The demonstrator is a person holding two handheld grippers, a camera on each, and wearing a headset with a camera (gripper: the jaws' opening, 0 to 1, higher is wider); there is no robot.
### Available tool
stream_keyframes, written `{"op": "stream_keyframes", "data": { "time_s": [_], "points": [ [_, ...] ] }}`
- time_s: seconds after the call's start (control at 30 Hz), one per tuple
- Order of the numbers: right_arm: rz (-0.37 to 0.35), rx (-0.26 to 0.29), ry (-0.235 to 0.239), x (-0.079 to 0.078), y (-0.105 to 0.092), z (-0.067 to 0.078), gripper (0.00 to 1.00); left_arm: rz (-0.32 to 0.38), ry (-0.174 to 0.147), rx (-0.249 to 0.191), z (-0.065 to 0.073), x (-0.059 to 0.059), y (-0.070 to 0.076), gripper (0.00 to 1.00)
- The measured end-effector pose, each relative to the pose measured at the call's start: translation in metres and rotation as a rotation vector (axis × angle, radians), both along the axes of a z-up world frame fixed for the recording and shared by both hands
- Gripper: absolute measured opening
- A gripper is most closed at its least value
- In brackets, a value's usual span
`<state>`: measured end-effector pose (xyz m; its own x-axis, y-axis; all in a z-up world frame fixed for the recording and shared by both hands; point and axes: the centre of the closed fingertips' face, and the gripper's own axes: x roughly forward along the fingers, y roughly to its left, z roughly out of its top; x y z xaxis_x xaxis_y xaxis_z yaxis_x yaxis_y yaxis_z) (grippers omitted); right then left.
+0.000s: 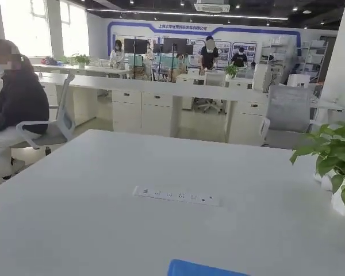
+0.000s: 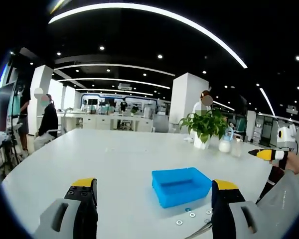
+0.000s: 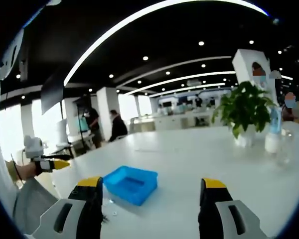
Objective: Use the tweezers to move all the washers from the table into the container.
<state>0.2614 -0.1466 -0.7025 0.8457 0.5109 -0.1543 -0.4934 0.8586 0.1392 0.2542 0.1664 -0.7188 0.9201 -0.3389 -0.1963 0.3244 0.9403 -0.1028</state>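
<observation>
One edge of the shallow blue plastic container (image 1: 204, 268) sits at 6 o'clock in the head view, on the broad white counter (image 1: 92, 213). A white socket strip (image 1: 177, 196) is set into the top near the middle, and a leafy green potted plant (image 1: 335, 158) stands at 3 o'clock.

In the left gripper view the left tool (image 2: 153, 185) has its yellow-tipped jaws wide apart, holding nothing. The container lies just ahead between them, open side up. At its 6 o'clock, on the bare counter, lie some four small flat metal ring washers (image 2: 192, 214), near one another but not touching, just clear of the container wall. A thin bright tip at 5 o'clock, beside the right jaw, is probably the steel tweezers (image 2: 199, 230); too little shows to be sure. The right tool (image 2: 267, 154) comes in at 3 o'clock, raised off the counter.

In the right gripper view the right tool (image 3: 151, 182) is likewise spread and empty. The container is at 7 o'clock by its left jaw, with a couple of washers on the counter just beside it, and the left tool is at 9 o'clock.

The washers look light, thin and hard, and lying flat on a smooth top they will likely skate. A tip through the hole, pinching the ring's band, seems safest. The tweezers are slim and springy, so grip them mid-shank so that the squeeze closes the tips.
</observation>
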Motion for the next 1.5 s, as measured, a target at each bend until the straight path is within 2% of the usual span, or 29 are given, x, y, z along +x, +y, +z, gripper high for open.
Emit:
{"op": "stream_keyframes", "data": {
  "time_s": [0.23,0.33,0.57,1.17,1.43,1.5],
  "points": [
    [0.001,-0.003,0.007,0.0,0.002,-0.002,0.78,-0.001,0.002,-0.001,-0.001,0.0,0.0,0.97],
    [0.002,-0.005,0.01,0.0,0.002,-0.003,0.78,-0.005,-0.009,-0.01,0.001,0.0,-0.001,0.97],
    [0.005,-0.012,0.015,0.0,0.004,-0.004,0.77,-0.003,0.002,-0.004,-0.001,0.0,-0.001,0.97],
    [0.009,-0.034,0.027,-0.001,0.003,-0.006,0.77,0.008,-0.002,-0.009,0.0,0.0,0.003,0.96],
    [0.005,-0.055,0.034,-0.001,0.002,-0.009,0.77,0.003,0.0,-0.006,0.001,-0.001,0.002,0.95],
    [0.009,-0.088,0.04,-0.001,0.001,-0.013,0.76,0.0,-0.002,-0.005,0.002,-0.001,0.001,0.94]
  ]
}}
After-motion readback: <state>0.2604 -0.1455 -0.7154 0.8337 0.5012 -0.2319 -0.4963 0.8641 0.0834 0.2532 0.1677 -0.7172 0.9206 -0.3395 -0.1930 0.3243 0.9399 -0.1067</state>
